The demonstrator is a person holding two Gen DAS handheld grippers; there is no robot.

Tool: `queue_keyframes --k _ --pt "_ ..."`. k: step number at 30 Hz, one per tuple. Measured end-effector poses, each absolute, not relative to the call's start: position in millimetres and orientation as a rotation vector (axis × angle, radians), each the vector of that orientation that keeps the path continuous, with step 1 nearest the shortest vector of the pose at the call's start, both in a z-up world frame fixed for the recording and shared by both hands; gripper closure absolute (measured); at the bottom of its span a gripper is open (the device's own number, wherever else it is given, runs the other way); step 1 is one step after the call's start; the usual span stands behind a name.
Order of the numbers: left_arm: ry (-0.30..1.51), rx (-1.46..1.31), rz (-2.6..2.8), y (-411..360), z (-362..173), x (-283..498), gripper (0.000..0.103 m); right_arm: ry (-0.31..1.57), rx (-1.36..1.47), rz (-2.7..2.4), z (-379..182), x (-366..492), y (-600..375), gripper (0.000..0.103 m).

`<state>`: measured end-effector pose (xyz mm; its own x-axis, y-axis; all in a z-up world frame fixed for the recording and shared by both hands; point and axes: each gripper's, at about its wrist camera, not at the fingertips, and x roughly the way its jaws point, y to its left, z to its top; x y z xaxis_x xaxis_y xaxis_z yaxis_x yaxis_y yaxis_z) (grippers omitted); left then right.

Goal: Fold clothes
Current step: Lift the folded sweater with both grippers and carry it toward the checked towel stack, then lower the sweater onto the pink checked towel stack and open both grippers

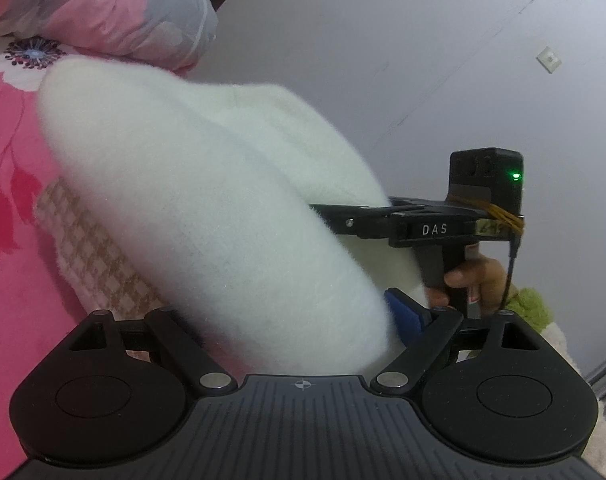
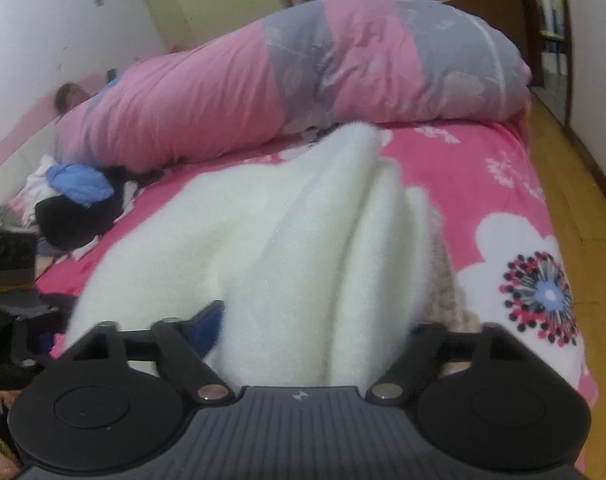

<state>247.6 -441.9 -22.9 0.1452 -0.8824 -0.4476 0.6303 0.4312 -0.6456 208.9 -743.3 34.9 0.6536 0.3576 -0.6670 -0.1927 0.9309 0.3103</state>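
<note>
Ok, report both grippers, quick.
Left gripper: wide around the sweater; grip cannot be told.
Right gripper: open, sweater lying loose between its fingers.

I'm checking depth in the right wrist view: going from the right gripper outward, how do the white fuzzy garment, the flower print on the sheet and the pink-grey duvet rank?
1. White fuzzy garment, bunched right at the right gripper.
2. Flower print, on the sheet to the right.
3. Pink-grey duvet, rolled across the far side of the bed.
</note>
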Motion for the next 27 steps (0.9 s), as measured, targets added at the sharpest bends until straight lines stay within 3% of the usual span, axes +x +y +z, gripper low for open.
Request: queue_keyframes --k 5,11,20,23,27 --pt "0.894 -0.348 -1.124 -450 -18 245 0.016 0.723 0.234 0.203 39 202 -762 0.0" --pt "0.912 -0.375 -1.102 -437 -18 242 0.015 0.462 0.167 -0.102 66 164 -773 0.0" --pt "0.817 -0.462 -1.059 -394 7 233 0.014 0.057 0.382 -0.369 75 30 -750 0.002" --pt "0.708 -0.49 -0.997 -364 22 240 0.011 0.033 0.514 -0.292 60 -14 -734 0.004" --pt "0.724 -0.497 -0.905 -360 28 273 0.01 0.045 0.558 -0.185 40 -47 -697 0.005"
